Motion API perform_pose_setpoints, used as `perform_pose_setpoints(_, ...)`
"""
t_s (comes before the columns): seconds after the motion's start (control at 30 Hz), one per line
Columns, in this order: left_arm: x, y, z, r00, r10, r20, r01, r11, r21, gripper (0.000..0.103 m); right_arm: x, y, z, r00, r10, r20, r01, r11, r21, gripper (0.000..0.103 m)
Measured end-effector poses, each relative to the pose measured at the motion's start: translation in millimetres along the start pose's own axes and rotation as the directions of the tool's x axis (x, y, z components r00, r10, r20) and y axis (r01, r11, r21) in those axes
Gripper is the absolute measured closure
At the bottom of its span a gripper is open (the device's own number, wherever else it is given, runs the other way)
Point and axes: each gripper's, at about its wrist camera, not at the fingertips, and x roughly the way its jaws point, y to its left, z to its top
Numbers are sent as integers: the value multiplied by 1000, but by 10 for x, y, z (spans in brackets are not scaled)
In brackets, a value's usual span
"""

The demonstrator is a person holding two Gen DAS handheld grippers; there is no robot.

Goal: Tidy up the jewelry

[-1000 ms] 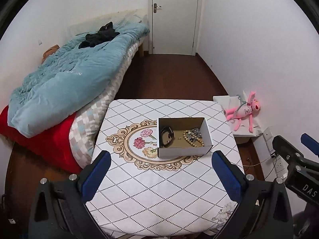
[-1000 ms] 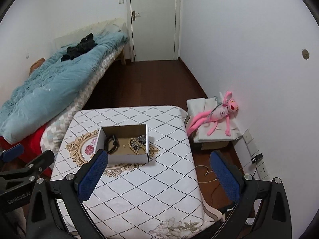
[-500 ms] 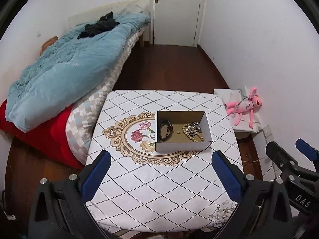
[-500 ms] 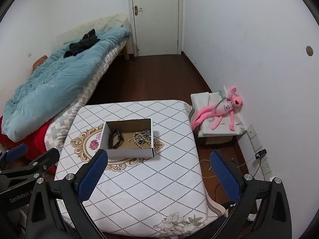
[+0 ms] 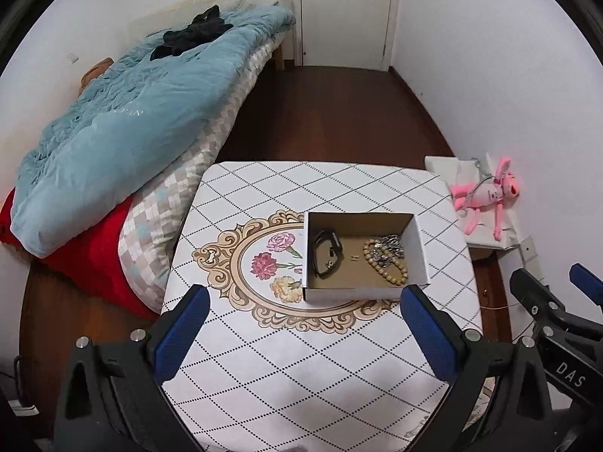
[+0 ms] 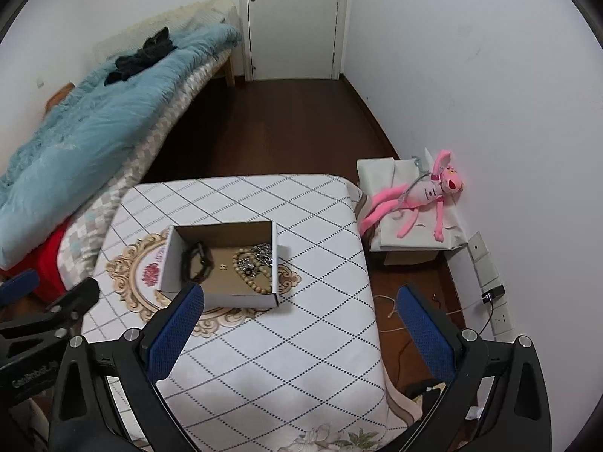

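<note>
An open white cardboard box (image 5: 361, 295) (image 6: 241, 300) stands on a small table (image 5: 301, 373) (image 6: 286, 354) with a diamond-patterned cloth. Inside lie a black bracelet (image 5: 327, 252) (image 6: 196, 261), a wooden bead bracelet (image 5: 388, 269) (image 6: 256, 275), a heap of silver chain (image 5: 392, 246) (image 6: 262, 254) and a tiny earring (image 5: 354, 257). My left gripper (image 5: 301, 329) is open and empty, held above the table's near half. My right gripper (image 6: 301, 324) is open and empty, above the table's right part.
A bed (image 5: 124, 124) with a blue duvet runs along the left, touching the table's left side. A pink plush toy (image 5: 486, 196) (image 6: 418, 196) lies on a low white box by the right wall. Wall sockets and cables (image 6: 490, 301) sit low right. A closed door (image 5: 345, 11) stands at the far end.
Both grippers have drawn back and risen a little, so the table and box sit lower and more of the room shows. Both stay open and empty.
</note>
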Motion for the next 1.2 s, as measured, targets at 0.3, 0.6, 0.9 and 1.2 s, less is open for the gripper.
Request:
perform_pose_setpoints(0.3, 303, 11, -9, 998, 28, -55, -28, 1000, -1, 0, 388, 18, 42, 998, -14, -68, 13, 1000, -13, 0)
perform_pose_setpoints(0.6, 351, 28, -17, 998, 33, -61, -34, 999, -1, 0, 484, 6, 17, 995, -13, -95, 11, 1000, -21, 0)
perform_pose_setpoints(0.9, 341, 38, -5, 998, 25, -61, -25, 1000, -5, 0, 503, 36, 9, 994, -10, -110, 7, 1000, -30, 0)
perform_pose_setpoints(1.2, 345, 91, -33, 998, 22, -60, -23, 1000, -4, 0, 533, 78, -9, 992, 0, -123, -5, 999, -44, 0)
